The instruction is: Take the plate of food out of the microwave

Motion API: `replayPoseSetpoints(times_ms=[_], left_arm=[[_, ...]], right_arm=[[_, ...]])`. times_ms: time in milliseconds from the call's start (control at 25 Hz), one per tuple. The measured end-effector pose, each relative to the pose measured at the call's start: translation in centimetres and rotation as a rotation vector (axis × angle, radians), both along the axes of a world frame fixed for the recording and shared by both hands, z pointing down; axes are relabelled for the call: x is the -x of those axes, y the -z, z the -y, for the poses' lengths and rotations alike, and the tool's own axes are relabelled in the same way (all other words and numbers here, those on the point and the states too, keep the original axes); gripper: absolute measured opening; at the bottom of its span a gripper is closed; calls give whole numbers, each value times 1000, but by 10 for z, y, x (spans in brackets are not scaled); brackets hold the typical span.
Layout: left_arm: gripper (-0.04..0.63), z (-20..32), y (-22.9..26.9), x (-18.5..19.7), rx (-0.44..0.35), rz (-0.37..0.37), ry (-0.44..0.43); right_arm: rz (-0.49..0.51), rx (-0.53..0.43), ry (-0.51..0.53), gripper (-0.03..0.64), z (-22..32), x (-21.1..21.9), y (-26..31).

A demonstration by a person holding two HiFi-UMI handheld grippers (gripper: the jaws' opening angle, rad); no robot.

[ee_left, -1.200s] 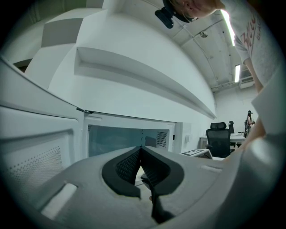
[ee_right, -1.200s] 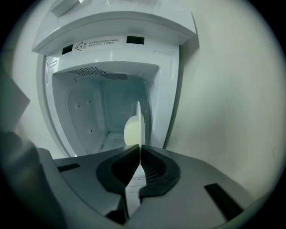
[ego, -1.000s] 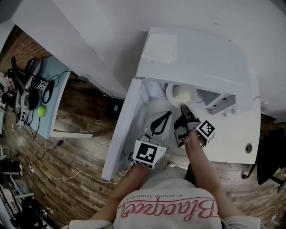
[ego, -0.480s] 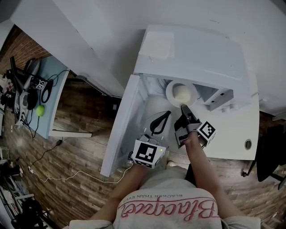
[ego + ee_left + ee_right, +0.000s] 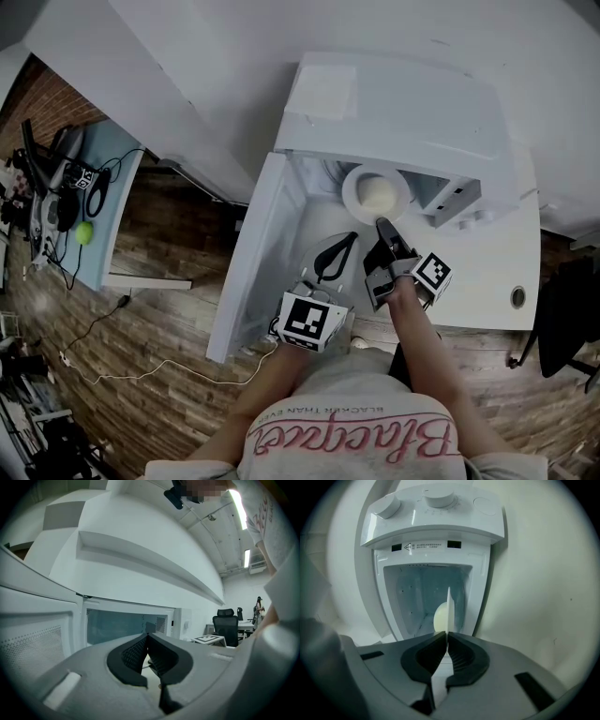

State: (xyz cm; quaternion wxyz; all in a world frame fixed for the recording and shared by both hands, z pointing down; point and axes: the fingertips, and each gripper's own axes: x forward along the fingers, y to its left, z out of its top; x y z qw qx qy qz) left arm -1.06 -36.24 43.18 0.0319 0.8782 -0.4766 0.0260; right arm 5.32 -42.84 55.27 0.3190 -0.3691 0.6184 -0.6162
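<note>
The microwave (image 5: 403,103) stands on the bench (image 5: 487,291), its door (image 5: 248,262) swung open to the left. The plate (image 5: 352,192), food (image 5: 379,197) on it, sits at the microwave's opening. The right gripper (image 5: 382,228) has its jaws clasped on the plate's near rim; the left gripper (image 5: 349,240) lies just left.

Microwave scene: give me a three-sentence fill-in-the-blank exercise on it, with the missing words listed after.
The microwave has its door standing ____.
The right gripper is shut on the plate at its ____.
The left gripper is shut and holds ____.
Missing words: open; rim; nothing.
</note>
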Motion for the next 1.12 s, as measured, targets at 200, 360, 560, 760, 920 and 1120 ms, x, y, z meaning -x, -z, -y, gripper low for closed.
replayPoseSetpoints(times_ms=[200, 360, 560, 760, 920, 1120], left_arm=[[5, -4, 3, -5, -12, 0, -6], [5, -6, 7, -4, -20, -1, -4], [5, -10, 7, -2, -25, -3, 12], [5, -18, 9, 0, -26, -16, 29], [5, -24, 11, 0, -31, -16, 36], [5, -30, 14, 2, -37, -17, 48]], right_arm=[[2, -16, 11, 20, -4, 1, 7], [-1, -25, 13, 20, -9, 0, 13], [-18, -42, 30, 20, -19, -5, 19], [-4, -61, 33, 20, -27, -9, 24], [-16, -58, 42, 20, -35, -11, 28], [-19, -70, 58, 21, -43, -10, 33]])
